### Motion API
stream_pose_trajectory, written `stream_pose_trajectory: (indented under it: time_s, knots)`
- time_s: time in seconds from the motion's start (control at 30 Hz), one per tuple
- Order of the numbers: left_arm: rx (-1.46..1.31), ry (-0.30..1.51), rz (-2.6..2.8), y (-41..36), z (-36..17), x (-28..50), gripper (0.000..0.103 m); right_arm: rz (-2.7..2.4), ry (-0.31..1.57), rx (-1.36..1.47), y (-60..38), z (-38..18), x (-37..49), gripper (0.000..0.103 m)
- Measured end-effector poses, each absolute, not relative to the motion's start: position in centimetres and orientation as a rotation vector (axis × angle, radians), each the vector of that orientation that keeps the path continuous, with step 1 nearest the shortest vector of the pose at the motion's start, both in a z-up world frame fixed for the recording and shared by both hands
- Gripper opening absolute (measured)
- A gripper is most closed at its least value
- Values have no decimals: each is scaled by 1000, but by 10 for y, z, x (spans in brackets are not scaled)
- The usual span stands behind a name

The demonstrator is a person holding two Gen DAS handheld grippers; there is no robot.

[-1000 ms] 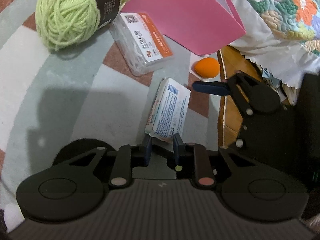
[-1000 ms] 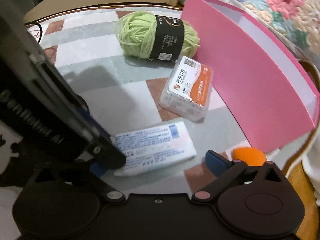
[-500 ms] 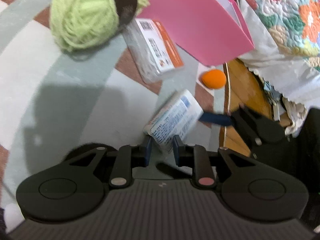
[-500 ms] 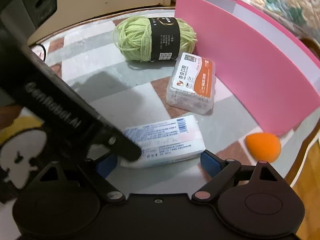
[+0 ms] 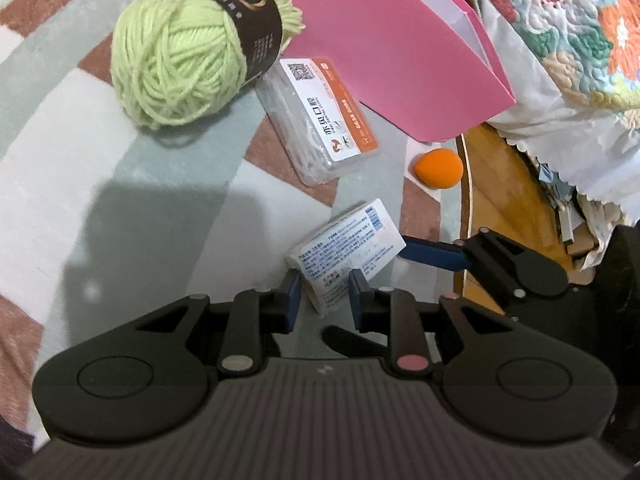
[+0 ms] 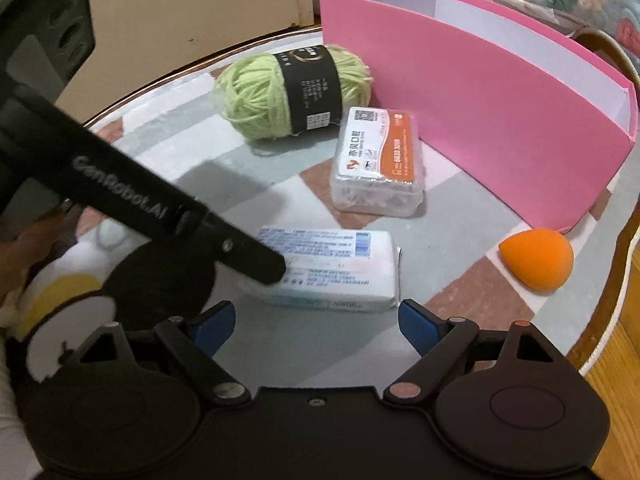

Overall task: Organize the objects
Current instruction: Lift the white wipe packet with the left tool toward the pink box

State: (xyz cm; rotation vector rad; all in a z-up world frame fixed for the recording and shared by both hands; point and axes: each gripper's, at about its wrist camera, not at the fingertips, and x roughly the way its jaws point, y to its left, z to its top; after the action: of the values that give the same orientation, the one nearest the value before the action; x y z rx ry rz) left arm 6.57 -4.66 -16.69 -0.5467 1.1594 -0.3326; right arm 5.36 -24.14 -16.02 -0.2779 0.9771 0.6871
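Note:
A white packet with blue print (image 5: pixel 348 248) lies on the patterned table cloth. My left gripper (image 5: pixel 325 298) is shut on its near end, and the jaws are just starting to open. In the right wrist view the same packet (image 6: pixel 332 268) sits just ahead of my right gripper (image 6: pixel 316 324). That gripper is open wide, its jaws closing in, with one blue finger (image 5: pixel 432 256) at the packet's far end. Behind are a green yarn ball (image 6: pixel 288 92), a clear box with an orange and white label (image 6: pixel 376 160) and an orange sponge egg (image 6: pixel 536 258).
A tall pink box (image 6: pixel 480 100) with a white inside stands at the back right of the round table. The table's rim (image 5: pixel 464 200) runs close to the sponge, with wooden floor and a flowered quilt (image 5: pixel 580 40) beyond. A plush toy (image 6: pixel 60 300) sits at the left.
The packet has swung round in my left gripper, so its free end now points right towards the right gripper's finger. The right gripper has rolled and its fingers stand a little closer together.

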Motion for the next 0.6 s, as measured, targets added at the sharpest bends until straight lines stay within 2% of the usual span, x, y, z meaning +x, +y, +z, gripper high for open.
stream_pose_trajectory:
  time_s: [0.07, 0.13, 0.27, 0.6]
  knots:
    - [-554, 1157, -328, -48, -167, 66, 26, 690, 970, -286, -237, -163, 54, 90]
    - [-556, 1146, -332, -49, -166, 66, 34, 677, 956, -305, -232, -164, 52, 90]
    - [-551, 1117, -336, -46, -160, 63, 34, 641, 955, -280, -232, -161, 47, 78]
    - [-462, 1115, -435, -54, -136, 54, 34, 582, 896, -204, -240, -123, 24, 79]
